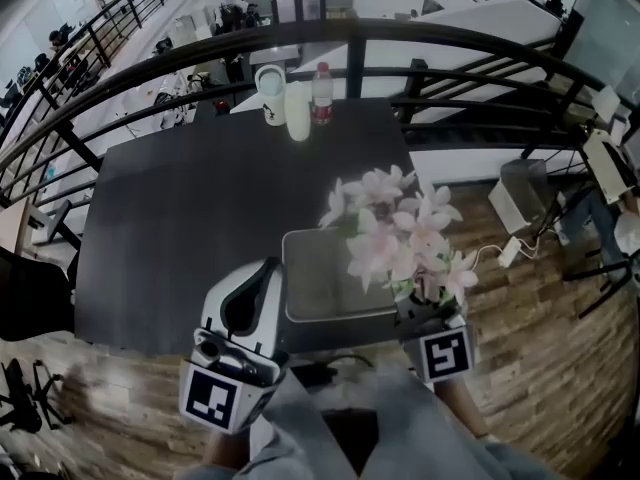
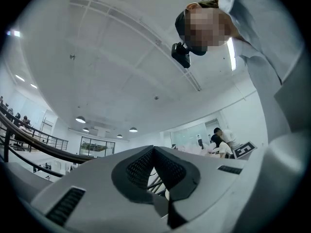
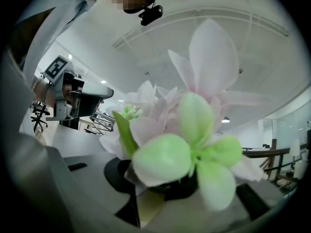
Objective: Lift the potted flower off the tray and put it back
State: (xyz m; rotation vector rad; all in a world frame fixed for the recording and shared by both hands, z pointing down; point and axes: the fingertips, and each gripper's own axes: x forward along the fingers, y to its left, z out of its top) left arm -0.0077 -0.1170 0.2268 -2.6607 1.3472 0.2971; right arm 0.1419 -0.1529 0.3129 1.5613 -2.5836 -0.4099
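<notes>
The potted flower (image 1: 400,236) has pale pink blossoms and green leaves. My right gripper (image 1: 432,318) is shut on its dark pot and holds it upright over the near right corner of the grey tray (image 1: 320,293), whose surface shows bare. In the right gripper view the blossoms (image 3: 194,130) fill the picture in front of the right gripper (image 3: 170,191), hiding most of the pot. My left gripper (image 1: 265,273) hovers at the tray's near left side, apart from it. Seen from the left gripper (image 2: 153,152) itself, the pads meet at the tip, with nothing between them.
The tray lies near the front edge of a black table (image 1: 180,228). At the table's far edge stand a white cup (image 1: 270,86), a white cylinder (image 1: 298,113) and a bottle (image 1: 321,93). A dark railing (image 1: 350,43) curves behind it. Wooden floor lies to the right.
</notes>
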